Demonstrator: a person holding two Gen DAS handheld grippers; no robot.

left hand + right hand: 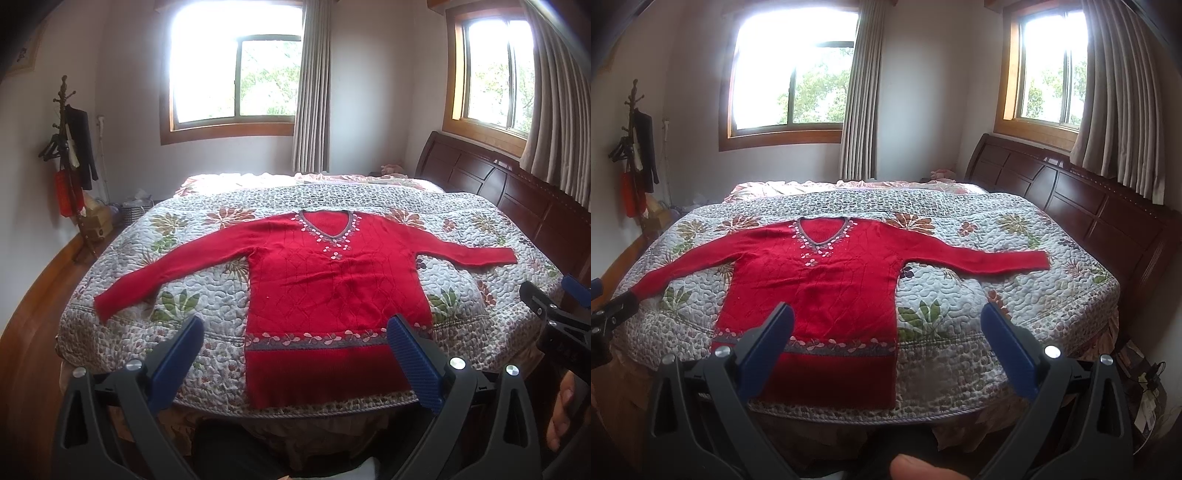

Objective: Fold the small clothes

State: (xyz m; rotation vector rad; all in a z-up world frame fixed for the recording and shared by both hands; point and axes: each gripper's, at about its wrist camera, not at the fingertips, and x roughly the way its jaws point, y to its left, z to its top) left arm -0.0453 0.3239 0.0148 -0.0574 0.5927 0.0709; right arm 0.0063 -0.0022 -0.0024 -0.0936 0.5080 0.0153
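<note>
At the far left of both views a wooden coat rack (pixel 66 155) stands against the wall with dark and red items hanging on it. Right of it, filling the middle of each frame, is the bed (pixel 369 404) under a floral quilt (pixel 207 295), and the red sweater (pixel 332 288) lies flat and face up on that quilt, its V-neck toward the windows, its hem at the near edge of the bed, both sleeves (pixel 162 277) spread outward and slightly downward (unfolded, with a patterned grey band across the lower body). In the left wrist view the left tool (pixel 293 356) sits low in the frame, held level and pointing along the bed, its blue fingers (pixel 177 362) spread wide, one over the quilt at lower left and the other over the sweater's lower right corner; nothing is between them, and it hangs above the near edge of the bed without touching the cloth. In the right wrist view the right tool (pixel 886 350) is held the same way, fingers wide apart and empty, the left one over the hem band, the right one over bare quilt. At the right edge of the left view part of a hand (pixel 561 410) grips the other tool's handle. The dark wooden headboard (pixel 1071 199) runs along the right side, beneath a curtained window (pixel 1049 70).
</note>
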